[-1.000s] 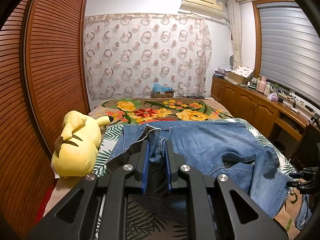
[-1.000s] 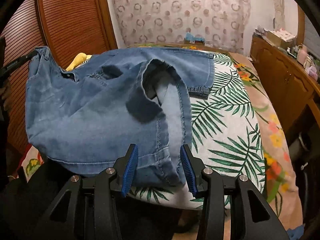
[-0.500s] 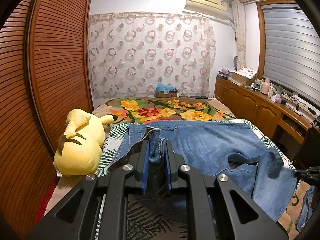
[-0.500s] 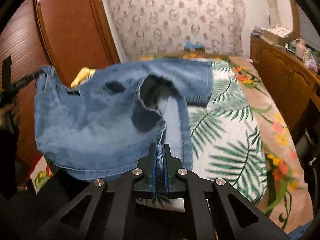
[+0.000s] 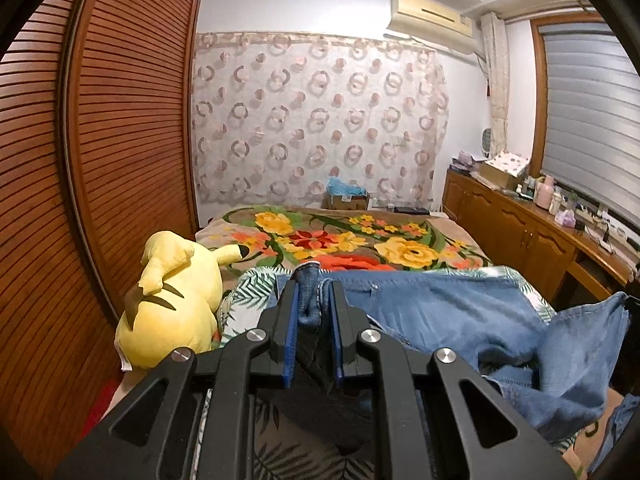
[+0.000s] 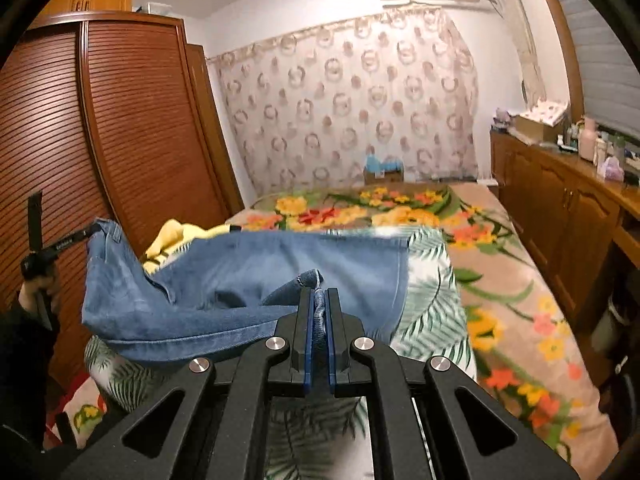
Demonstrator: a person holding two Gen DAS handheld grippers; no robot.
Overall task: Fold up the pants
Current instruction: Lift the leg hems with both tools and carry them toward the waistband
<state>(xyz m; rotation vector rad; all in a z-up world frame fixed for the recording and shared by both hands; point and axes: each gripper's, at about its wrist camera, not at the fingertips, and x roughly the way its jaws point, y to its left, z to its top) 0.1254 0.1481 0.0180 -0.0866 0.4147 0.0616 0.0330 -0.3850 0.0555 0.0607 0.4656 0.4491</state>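
Nearest, left gripper (image 5: 314, 312): blue-padded fingers (image 5: 289, 332) clamped on a bunched fold of denim, apparently a waistband or hem edge, though too crumpled to tell. Right gripper (image 6: 319, 316): pressed together on another pinch of the same fabric, only a thin ridge of cloth showing between the pads.

Jeans (image 5: 460, 320): held up at both pinched points, sagging between them, the rest draped over the leaf-print sheet (image 6: 432, 300) at the near end of the bed. From the left wrist view, one loose denim flap hanging toward the right edge; from the right wrist view, a lifted corner at far left, gripped there by the other tool.

Just beside the jeans, on the left of the bed: yellow plush toy (image 5: 172, 300), lying against the slatted wooden wardrobe (image 5: 100, 160).

Farther on: floral blanket (image 5: 340, 236) covering the far half of the bed. Beyond its end, a cardboard box (image 5: 347, 199) with blue stuff on top, below the ring-patterned curtain (image 5: 320, 120). Along the right wall, wooden cabinets (image 5: 520, 232) topped with small clutter; above, an air conditioner (image 5: 432, 16).
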